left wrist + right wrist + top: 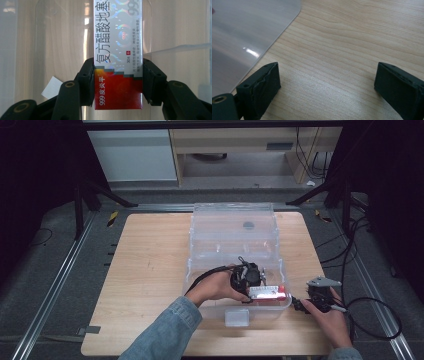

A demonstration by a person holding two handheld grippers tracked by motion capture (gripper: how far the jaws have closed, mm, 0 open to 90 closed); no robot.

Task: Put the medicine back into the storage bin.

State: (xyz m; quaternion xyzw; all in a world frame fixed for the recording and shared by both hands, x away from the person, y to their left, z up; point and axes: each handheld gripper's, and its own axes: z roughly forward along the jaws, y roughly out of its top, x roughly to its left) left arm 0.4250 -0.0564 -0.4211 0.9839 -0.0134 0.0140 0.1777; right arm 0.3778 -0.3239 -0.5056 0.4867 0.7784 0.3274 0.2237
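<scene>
A long silver and red medicine box (118,50) with Chinese print is clamped between the jaws of my left gripper (118,82), whose pads press on its two long sides. In the high view the left gripper (257,287) holds the medicine box (269,293) low inside the near end of a clear plastic bin (232,225). My right gripper (327,82) stands open over bare wood, nothing between its fingers. It sits just right of the bin's near corner in the high view, right gripper (300,305).
The wooden table (150,270) carries the bin at its middle, with the bin's latch (236,317) at the front. A corner of the clear bin wall (244,37) lies left of my right jaws. A small white label (51,87) shows under the plastic. Cables (370,320) trail right.
</scene>
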